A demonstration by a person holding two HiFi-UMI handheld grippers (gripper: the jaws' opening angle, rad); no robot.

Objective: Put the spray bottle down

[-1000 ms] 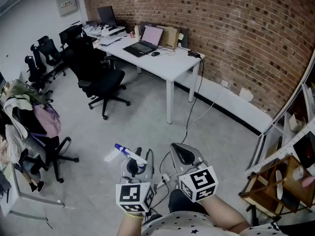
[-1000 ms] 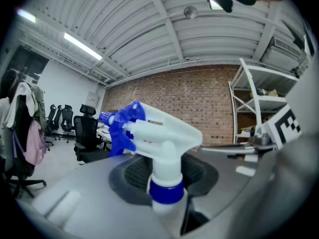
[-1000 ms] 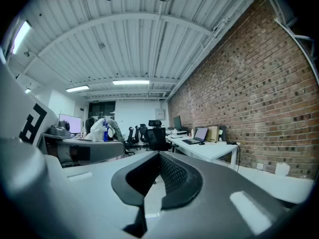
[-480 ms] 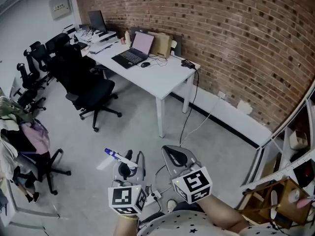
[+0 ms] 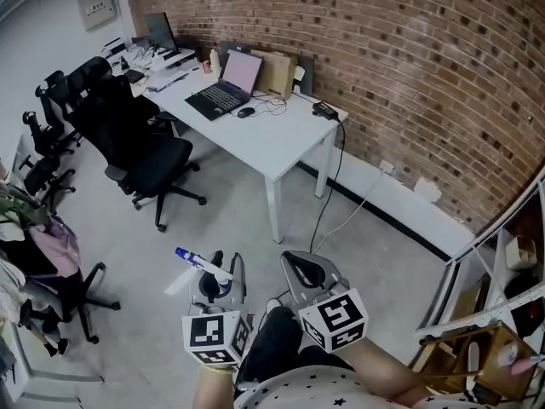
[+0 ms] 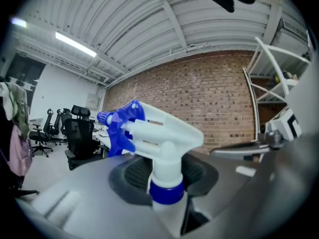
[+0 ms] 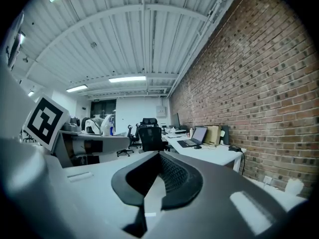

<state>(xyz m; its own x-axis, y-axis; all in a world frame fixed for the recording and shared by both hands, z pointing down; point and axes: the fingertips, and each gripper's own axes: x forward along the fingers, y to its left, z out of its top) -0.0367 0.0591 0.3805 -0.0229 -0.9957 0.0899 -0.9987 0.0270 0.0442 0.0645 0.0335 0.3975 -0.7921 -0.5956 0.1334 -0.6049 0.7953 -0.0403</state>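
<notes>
A white spray bottle (image 5: 207, 265) with a blue nozzle and blue collar stands upright in my left gripper (image 5: 219, 281), which is shut on its neck. In the left gripper view the trigger head (image 6: 159, 133) fills the middle, nozzle pointing left, and the left gripper (image 6: 164, 183) clamps just below the blue collar. My right gripper (image 5: 308, 271) is beside it on the right, shut and holding nothing. In the right gripper view the dark pads of the right gripper (image 7: 158, 180) meet. Both grippers point about level, over the grey floor, toward a white desk (image 5: 281, 147).
The desk carries a laptop (image 5: 223, 89), a mouse, a cardboard box (image 5: 274, 73) and a monitor, against a brick wall. Black office chairs (image 5: 140, 143) stand to its left. A cable (image 5: 328, 207) runs down to the floor. A metal rack (image 5: 502, 296) is at the right.
The person has walked forward: the desk and chairs have come closer and slid lower left in the head view. Both grippers keep their pose, and the bottle stays gripped.
</notes>
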